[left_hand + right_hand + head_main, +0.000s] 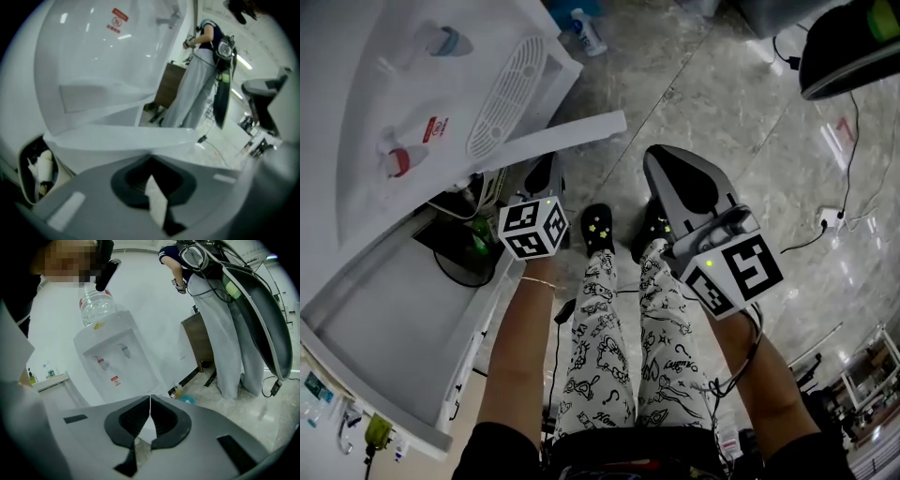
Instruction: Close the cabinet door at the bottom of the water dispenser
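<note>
Cabinet door (pixel 553 141) at the foot of the water dispenser (pixel 412 94), seen from above as a pale strip swung out over the floor (pixel 722 94) and standing open, well away from the cabinet front. The left claw (pixel 546 169) is brought up just beside the door's outer face; its jaws are together with nothing between them, presumably so that the joined tips serve as one blunt pusher and not as a grip. In the left gripper view the door panel (pixel 122 138) runs straight across in front of the left claw (pixel 150 159), with the dispenser body (pixel 93 56) behind it; whether the tips touch the panel cannot be told. The right claw (pixel 661 159) is likewise closed and empty, held apart to the person's right over bare floor, apparently to keep it out of the door's swing. The right gripper view, past the right claw (pixel 150 397), shows the whole dispenser (pixel 117 362) with its bottle (pixel 96 305) on top. Judged stage: closing not yet done; the next move calls for a steady sideways push toward the cabinet.
</note>
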Demonstrator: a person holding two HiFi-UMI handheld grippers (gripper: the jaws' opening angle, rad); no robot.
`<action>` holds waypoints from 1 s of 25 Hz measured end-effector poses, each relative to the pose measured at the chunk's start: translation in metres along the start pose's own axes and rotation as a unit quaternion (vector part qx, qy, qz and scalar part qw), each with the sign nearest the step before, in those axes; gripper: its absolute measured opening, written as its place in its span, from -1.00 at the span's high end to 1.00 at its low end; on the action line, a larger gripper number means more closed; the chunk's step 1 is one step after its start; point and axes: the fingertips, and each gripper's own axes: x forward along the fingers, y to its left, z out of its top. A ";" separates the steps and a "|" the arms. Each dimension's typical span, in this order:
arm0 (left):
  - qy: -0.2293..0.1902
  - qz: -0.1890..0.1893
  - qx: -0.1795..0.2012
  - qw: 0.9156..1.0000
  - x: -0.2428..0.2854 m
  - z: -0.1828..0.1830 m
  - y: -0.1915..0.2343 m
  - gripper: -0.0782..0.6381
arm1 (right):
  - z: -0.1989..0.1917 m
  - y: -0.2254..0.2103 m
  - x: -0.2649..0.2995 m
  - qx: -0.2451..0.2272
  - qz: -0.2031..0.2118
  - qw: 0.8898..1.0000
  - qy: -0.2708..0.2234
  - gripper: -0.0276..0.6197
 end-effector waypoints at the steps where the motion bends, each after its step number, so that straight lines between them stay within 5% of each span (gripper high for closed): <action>1: -0.003 -0.001 0.003 1.000 0.005 0.005 0.001 0.79 | 0.003 -0.001 0.001 0.005 0.003 1.000 -0.006 0.86; 9: -0.005 0.006 0.044 0.999 0.033 0.035 0.017 0.79 | 0.009 -0.004 0.021 0.033 0.020 0.999 -0.013 0.86; 25: -0.007 0.051 0.016 0.999 0.058 0.044 0.049 0.79 | 0.026 -0.036 0.031 0.059 -0.002 0.998 -0.007 0.86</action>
